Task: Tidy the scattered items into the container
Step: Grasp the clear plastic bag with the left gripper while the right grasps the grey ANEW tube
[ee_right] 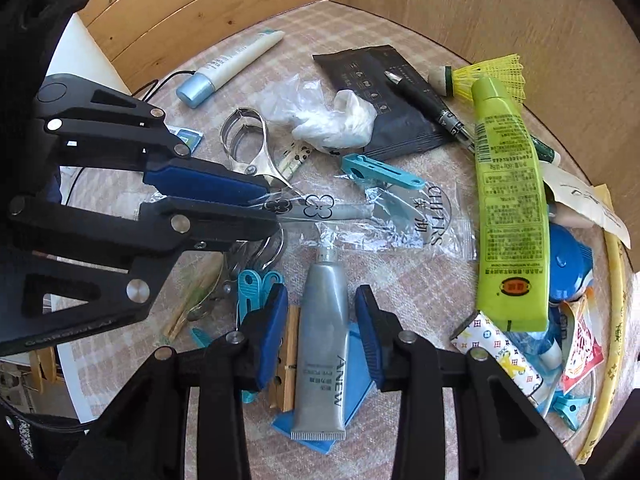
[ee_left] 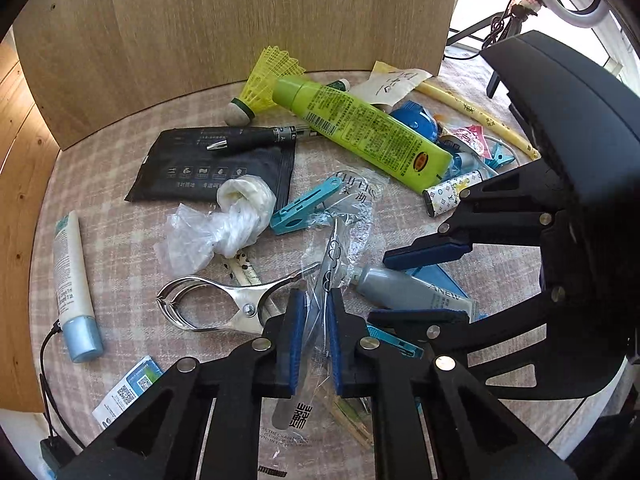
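Left fingers (ee_left: 294, 340) pinching one clear packet (ee_left: 340, 240), right fingers (ee_right: 370, 336) straddling one silver tube (ee_right: 322, 352)

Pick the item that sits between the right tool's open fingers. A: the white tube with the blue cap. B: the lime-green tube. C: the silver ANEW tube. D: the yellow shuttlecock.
C: the right wrist view shows the silver ANEW tube lying lengthwise between the open fingers of the right tool, with a gap on each side.
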Demonstrator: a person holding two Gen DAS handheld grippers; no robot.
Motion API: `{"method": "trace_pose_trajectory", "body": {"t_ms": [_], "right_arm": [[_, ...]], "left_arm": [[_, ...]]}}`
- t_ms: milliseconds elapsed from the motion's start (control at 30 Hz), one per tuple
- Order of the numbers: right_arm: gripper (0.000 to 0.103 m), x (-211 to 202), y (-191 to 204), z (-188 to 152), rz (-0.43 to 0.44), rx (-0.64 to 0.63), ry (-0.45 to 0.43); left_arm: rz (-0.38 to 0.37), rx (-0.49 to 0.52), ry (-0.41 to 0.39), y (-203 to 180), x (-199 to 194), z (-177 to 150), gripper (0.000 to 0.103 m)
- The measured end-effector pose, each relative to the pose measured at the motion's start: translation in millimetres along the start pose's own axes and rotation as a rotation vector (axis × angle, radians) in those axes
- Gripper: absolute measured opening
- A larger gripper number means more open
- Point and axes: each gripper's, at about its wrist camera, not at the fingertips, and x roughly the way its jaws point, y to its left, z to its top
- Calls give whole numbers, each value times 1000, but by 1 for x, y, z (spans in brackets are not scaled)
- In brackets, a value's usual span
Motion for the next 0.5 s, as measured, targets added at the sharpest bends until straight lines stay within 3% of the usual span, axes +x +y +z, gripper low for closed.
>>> {"method": "trace_pose_trajectory", "body": {"t_ms": [67,200,500], "right_arm": [[26,-1,0,2,-17,1,8],[12,-20,-14,-4,66,113,-37],[11,-68,-46,-45,179,333,-157]], "left_arm": [[-2,-3,-4,0,-1,-2,9],[-19,-15,-30,-1,-10,-6,8],[-80,-46,-105,-14,-39,-17,8]]}}
